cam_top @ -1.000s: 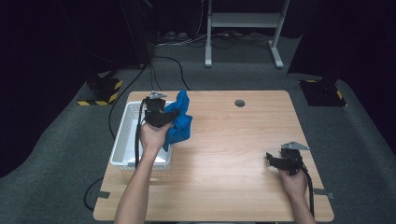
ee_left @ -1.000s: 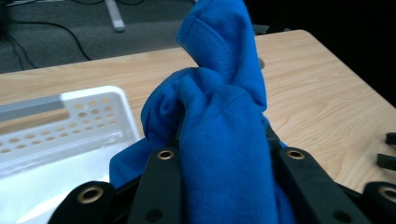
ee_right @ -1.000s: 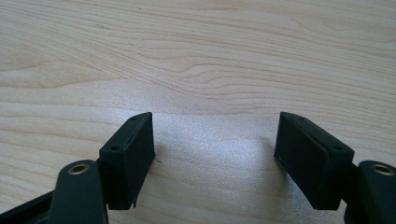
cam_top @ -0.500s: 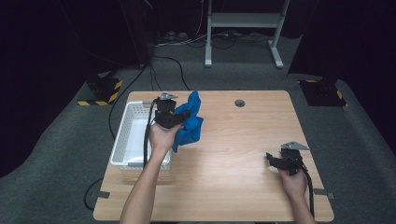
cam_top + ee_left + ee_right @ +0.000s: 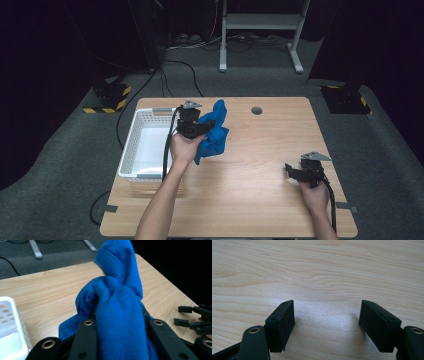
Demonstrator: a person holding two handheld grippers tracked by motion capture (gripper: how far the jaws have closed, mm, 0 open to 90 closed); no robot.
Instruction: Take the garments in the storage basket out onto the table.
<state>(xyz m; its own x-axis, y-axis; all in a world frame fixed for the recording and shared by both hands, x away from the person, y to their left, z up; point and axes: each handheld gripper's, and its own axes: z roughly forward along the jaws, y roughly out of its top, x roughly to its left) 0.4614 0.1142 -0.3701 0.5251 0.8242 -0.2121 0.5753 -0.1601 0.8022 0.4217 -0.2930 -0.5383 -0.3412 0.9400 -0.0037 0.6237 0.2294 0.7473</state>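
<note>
A bright blue cloth [image 5: 215, 134] hangs bunched above the table, just right of the white basket. My left gripper [image 5: 207, 123] is shut on the cloth; in the left gripper view the fabric [image 5: 117, 312] fills the space between the two black jaws and folds up over them. My right gripper [image 5: 289, 171] rests low at the table's right front, pointing left, open. The right gripper view has its jaws wide apart over bare wood with nothing between them. The right gripper [image 5: 185, 315] is also seen far off in the left gripper view.
A white perforated basket [image 5: 131, 145] stands at the table's left edge, its inside bare. The wooden table [image 5: 260, 150] has a round cable hole [image 5: 257, 110] near its back edge. Cables and a metal stand lie on the floor beyond.
My left hand has carried the blue cloth to the right, away from the basket and over the table. The right hand has not moved.
</note>
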